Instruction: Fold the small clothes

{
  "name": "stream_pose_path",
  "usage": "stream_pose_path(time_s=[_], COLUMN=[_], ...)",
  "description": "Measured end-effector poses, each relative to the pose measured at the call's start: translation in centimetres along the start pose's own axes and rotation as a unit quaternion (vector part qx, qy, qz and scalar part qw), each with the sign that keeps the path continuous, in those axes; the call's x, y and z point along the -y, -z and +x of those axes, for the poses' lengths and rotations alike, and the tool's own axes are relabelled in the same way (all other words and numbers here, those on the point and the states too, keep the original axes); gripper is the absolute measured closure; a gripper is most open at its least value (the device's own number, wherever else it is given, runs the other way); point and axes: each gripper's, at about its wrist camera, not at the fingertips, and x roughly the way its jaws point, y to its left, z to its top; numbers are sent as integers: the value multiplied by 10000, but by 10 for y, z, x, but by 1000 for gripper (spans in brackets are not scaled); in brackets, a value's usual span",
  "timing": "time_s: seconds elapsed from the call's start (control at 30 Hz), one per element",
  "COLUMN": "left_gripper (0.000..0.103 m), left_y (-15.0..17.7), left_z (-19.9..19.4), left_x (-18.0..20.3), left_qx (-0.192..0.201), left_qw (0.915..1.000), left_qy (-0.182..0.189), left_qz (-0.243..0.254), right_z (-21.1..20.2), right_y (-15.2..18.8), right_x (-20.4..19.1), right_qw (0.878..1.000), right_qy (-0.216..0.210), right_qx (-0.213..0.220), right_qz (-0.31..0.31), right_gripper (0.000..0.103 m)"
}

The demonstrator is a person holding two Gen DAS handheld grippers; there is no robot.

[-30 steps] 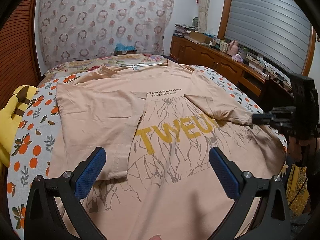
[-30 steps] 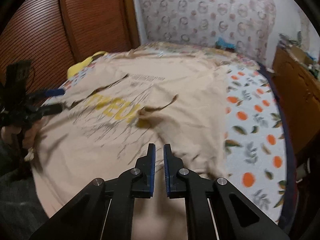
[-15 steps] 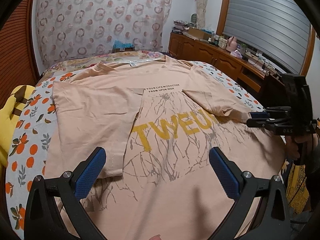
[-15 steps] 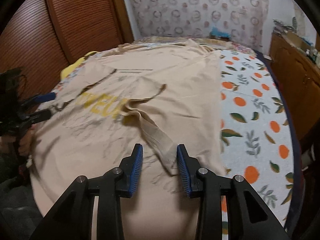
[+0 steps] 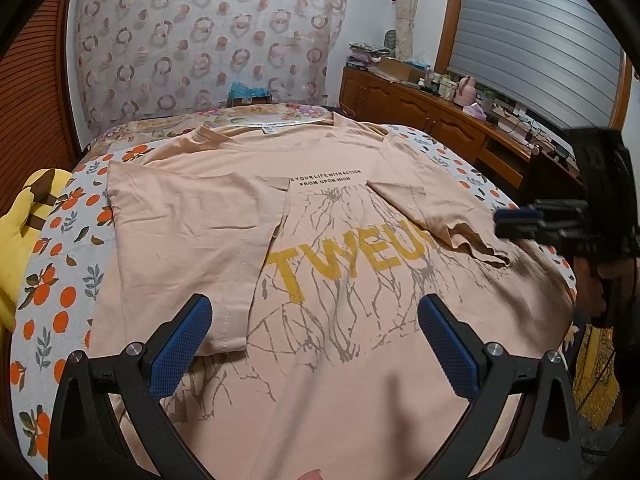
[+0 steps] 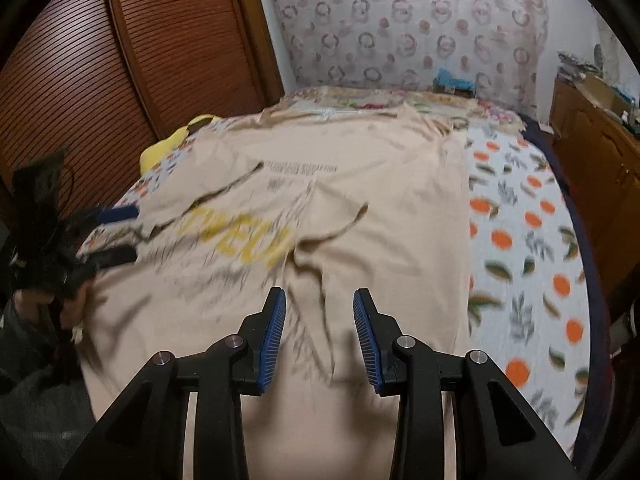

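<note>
Your right gripper (image 6: 319, 336) has just let its fingers part, holding nothing, so press the right sleeve (image 6: 320, 240) flat on the T-shirt (image 5: 328, 320) next.

I see an orange-print bedsheet (image 5: 52, 280), a yellow plush (image 5: 16, 240), a cluttered wooden dresser (image 5: 420, 104), and a ring-patterned curtain (image 5: 200, 40).

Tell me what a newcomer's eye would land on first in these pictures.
First, the peach T-shirt spread over the bed, its yellow lettering mid-chest and both sleeves folded inward. Next, the orange-print bedsheet showing along the shirt's sides. Then the blue-padded grippers at the near edge: the left gripper wide open above the hem, the right gripper open, its jaws having just been opening, nothing pinched between them.
</note>
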Motion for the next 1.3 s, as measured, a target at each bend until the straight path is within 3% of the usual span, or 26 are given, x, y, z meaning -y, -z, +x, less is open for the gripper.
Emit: stream_pose_path(time_s=[0.17,0.4,0.5,0.57,0.73,0.83,0.9,1.03,1.3], left_gripper=[0,0,0,0,0,0,0,0,0], left_y=[-1,1,3,3,5,5,5,4,-2], left_z=[-3,-4,-3,-2,-3,-4,-4,-7,-10], left_x=[-6,-14,-17,-19,-21,-22,-22,-25,-32], left_qx=[46,68,53,47,53,59,56,96,149], left_qw=[10000,9999,9998,9998,9997,9997,9997,9996,9995], left_qy=[-33,-50,-52,-46,-45,-44,-46,-61,-165], left_qz=[-56,-139,-172,-191,-230,-242,-237,-270,-241], right_z=[35,80,86,90,103,107,107,104,100], right_y=[-23,-38,-45,-48,-59,-65,-68,-72,-63], right_x=[11,13,6,1,-15,-19,-21,-27,-24], right_qw=[9997,9989,9985,9989,9994,9975,9973,9989,9997], right_qy=[-49,237,466,326,-37,-585,-638,-449,-61], right_qx=[-24,-286,-281,-324,-358,-359,-340,-104,-24], right_qz=[231,296,69,70,4,189,117,-13,-226], right_gripper=[65,65,78,96,96,96,95,74,63])
